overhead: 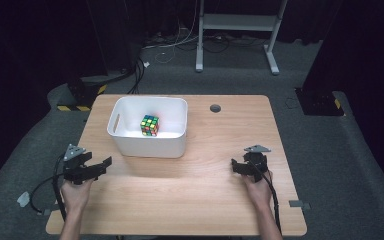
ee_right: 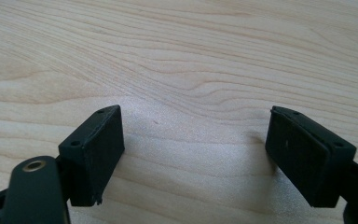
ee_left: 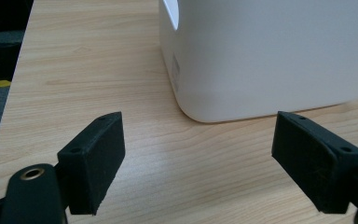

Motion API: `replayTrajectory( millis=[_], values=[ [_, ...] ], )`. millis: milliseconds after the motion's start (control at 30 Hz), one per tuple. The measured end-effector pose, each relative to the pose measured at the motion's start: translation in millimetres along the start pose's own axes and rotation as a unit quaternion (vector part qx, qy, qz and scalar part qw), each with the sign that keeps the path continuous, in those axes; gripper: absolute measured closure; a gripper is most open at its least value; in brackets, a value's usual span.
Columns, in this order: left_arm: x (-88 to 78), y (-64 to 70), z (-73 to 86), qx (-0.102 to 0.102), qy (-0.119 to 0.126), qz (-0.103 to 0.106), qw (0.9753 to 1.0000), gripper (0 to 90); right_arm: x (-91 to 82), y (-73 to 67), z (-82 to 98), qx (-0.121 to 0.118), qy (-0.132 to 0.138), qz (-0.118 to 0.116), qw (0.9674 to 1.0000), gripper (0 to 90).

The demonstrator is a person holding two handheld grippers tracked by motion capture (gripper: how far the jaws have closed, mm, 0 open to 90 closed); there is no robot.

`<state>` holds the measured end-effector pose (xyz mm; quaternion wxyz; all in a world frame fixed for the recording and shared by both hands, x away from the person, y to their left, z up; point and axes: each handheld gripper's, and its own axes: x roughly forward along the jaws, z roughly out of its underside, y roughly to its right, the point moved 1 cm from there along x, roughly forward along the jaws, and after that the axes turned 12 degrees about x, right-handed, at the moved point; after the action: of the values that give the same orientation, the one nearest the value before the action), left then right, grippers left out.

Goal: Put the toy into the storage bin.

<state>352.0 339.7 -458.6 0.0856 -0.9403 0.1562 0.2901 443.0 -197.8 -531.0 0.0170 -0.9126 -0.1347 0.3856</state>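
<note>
Near on the tabletop (overhead: 195,200), the left gripper (overhead: 99,161) and right gripper (overhead: 240,167) are held open and empty, while just beyond the left one the white bin (overhead: 150,145), with a cube (overhead: 149,125) inside, is judged light, stiff and smooth-walled, best taken by its rim.
</note>
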Motion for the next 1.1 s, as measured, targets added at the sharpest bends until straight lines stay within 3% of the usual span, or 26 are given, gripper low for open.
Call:
replayTrajectory(
  millis=[1100],
  values=[
    [21.1, -2.2, 19.0, -0.003, -0.022, -0.021, 0.9995, 16.4, 0.0, 0.0, 0.0, 0.0, 0.0, 0.0, 1.0, 19.4]
  ],
)
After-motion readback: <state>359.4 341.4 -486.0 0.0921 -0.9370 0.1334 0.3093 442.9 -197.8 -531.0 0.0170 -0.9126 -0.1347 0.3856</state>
